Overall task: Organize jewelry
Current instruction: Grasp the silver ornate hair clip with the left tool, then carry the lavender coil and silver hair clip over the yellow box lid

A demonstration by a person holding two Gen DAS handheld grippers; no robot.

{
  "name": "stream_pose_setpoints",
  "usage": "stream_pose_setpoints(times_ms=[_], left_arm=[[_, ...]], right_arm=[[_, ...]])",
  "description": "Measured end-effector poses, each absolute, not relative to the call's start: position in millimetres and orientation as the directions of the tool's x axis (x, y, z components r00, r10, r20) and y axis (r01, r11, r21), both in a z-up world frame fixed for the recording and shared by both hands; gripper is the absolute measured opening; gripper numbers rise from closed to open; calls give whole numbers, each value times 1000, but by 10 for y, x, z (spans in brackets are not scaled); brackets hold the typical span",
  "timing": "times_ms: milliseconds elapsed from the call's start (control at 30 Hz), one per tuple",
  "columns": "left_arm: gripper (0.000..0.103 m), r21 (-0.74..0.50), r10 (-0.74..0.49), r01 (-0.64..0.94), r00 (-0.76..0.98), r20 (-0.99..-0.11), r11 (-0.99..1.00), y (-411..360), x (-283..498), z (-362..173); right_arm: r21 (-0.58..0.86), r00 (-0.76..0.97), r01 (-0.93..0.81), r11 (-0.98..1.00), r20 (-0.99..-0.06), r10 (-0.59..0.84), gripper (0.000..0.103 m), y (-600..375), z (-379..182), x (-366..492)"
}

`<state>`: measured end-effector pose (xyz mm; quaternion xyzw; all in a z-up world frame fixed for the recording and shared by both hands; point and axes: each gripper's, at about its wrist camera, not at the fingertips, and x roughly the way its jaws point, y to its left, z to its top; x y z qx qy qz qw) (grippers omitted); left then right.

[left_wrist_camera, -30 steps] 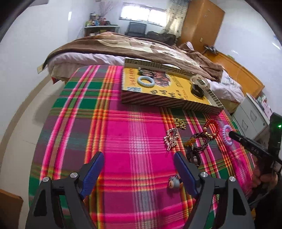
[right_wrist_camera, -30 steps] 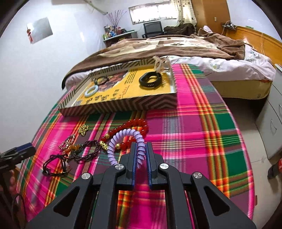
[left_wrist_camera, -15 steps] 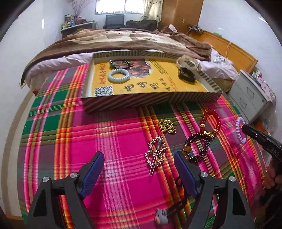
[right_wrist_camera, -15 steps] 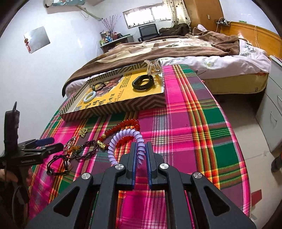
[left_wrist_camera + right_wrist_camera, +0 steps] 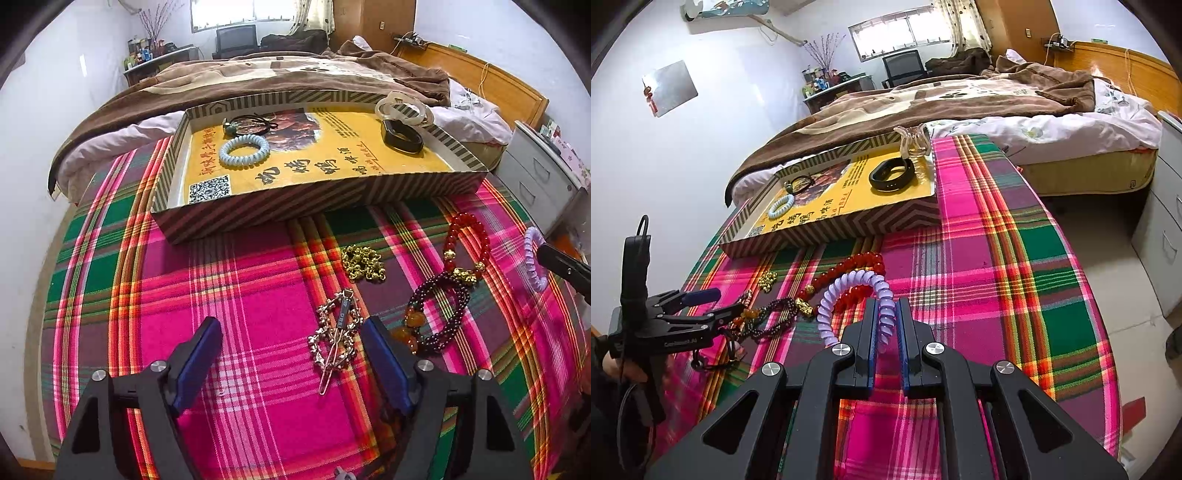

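The left tongs (image 5: 291, 354) hang over the table (image 5: 236, 295) with jaws wide but closing, nothing pressed between them; the hair clip (image 5: 334, 341) lies in the gap, hard against the right-hand pad and well clear of the other. Its long axis runs from lower centre up toward the tray (image 5: 295, 206), roughly along the line the tongs point, so the jaws would close across its narrow width, though they look off-centre and may want a shift to the right of the frame. The right tongs (image 5: 884, 325) are clamped on the lilac coil band (image 5: 849, 291), which loops out to the left of their tips above the cloth. The left tongs are plainly the nearer to the clip. The garnet bracelet (image 5: 439, 314) is partly covered by the left tongs' right finger, and whether it touches the clip cannot be told. A small charm at the bottom edge of the left view is cut off. In the right view the clip is hidden behind the left tongs.
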<state>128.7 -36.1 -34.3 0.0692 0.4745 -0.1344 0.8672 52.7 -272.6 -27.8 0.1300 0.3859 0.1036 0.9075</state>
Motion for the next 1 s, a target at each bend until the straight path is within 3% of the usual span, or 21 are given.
stream_pose_setpoints(times_ms=[367, 433, 1000], left_arm=[[37, -7, -176, 306, 528, -831, 952, -380, 1270, -297], [26, -9, -175, 301, 531, -829, 954, -362, 1269, -291], [24, -17, -179, 284, 554, -813, 959, -298, 1216, -204]], right_arm=[[318, 678, -87, 944, -675, 290, 10, -2728, -306, 536], [318, 679, -86, 944, -675, 289, 10, -2729, -308, 534], [317, 688, -91, 944, -666, 289, 10, -2714, -253, 517]])
